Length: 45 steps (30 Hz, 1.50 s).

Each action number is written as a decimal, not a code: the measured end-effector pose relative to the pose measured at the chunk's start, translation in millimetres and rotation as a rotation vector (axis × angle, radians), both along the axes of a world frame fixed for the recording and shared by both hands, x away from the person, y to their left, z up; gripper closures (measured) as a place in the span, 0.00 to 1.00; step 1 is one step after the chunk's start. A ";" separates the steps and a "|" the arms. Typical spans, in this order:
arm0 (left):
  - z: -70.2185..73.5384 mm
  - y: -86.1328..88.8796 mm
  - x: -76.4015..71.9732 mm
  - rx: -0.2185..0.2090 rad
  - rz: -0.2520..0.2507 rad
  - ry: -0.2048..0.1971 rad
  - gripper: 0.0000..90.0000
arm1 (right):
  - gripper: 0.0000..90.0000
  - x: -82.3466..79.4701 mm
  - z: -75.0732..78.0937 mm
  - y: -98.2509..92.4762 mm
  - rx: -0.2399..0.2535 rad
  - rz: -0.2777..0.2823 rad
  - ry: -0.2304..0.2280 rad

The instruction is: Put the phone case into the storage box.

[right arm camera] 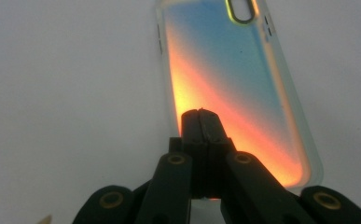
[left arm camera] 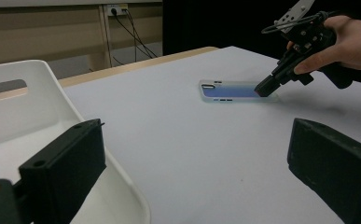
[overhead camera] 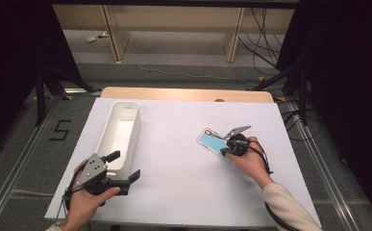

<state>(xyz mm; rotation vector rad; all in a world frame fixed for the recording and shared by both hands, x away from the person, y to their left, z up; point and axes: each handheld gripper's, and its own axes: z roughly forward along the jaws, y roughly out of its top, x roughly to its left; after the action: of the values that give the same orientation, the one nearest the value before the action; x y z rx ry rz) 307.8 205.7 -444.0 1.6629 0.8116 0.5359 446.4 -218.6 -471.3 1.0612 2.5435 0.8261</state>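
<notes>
A translucent phone case (overhead camera: 211, 142) with a blue-to-orange shimmer lies flat on the white table sheet (overhead camera: 183, 178), right of centre. My right gripper (overhead camera: 224, 152) is shut, jaws pressed together, its tip resting on the near end of the case (right arm camera: 225, 65). The same contact shows in the left gripper view, where the right gripper (left arm camera: 263, 88) meets the case (left arm camera: 232, 90). Nothing sits between the jaws of the right gripper (right arm camera: 200, 114). My left gripper (overhead camera: 124, 166) is held open at the front left, beside the near end of a white bin (overhead camera: 107, 130), empty.
The long white bin (left arm camera: 43, 84) has a handle slot in its end wall and looks empty. The wooden table edge (overhead camera: 183, 94) runs along the back. Cables and stand legs lie on the floor beyond.
</notes>
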 end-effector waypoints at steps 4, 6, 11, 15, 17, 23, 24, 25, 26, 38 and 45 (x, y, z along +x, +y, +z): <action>-0.1 0.0 0.0 0.000 -0.002 0.001 0.04 | 1.00 -1.2 0.9 2.9 -0.001 -0.004 0.024; 0.0 0.0 0.0 -0.001 -0.001 0.000 0.04 | 1.00 -1.5 0.2 4.5 0.000 -0.002 0.021; 0.1 0.1 0.0 -0.002 0.000 -0.001 0.04 | 1.00 -3.5 -0.7 10.8 0.003 -0.010 0.036; 0.0 0.0 0.0 -0.002 0.000 -0.002 0.05 | 1.00 -4.4 -0.2 13.8 -0.001 0.001 0.049; 0.1 0.1 0.0 -0.002 0.001 -0.002 0.05 | 1.00 -4.3 -0.6 15.0 -0.002 0.011 0.045; 0.2 0.2 -0.2 -0.001 0.001 -0.002 0.05 | 1.00 -5.0 0.2 16.8 0.002 0.010 0.059; 0.1 0.1 -0.1 -0.001 0.000 -0.002 0.05 | 1.00 -4.8 -0.2 17.6 0.001 0.007 0.054; 0.1 0.1 -0.1 -0.001 0.000 -0.002 0.05 | 1.00 -4.9 -1.1 18.3 0.008 0.004 0.046; 0.1 0.0 0.0 -0.001 0.000 -0.001 0.05 | 1.00 -4.8 -0.7 18.4 0.003 0.009 0.051; -0.1 -0.1 0.1 -0.009 -0.003 -0.006 0.05 | 1.00 -6.4 0.0 24.1 0.007 -0.006 0.075; 0.3 0.1 -0.5 -0.004 0.000 -0.002 0.05 | 1.00 -5.0 -1.0 23.7 0.010 0.004 0.057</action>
<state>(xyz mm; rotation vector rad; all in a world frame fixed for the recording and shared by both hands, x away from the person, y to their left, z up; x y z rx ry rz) 307.3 205.7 -443.7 1.6583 0.8112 0.5357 441.3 -194.9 -472.4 1.0983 2.5916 0.8223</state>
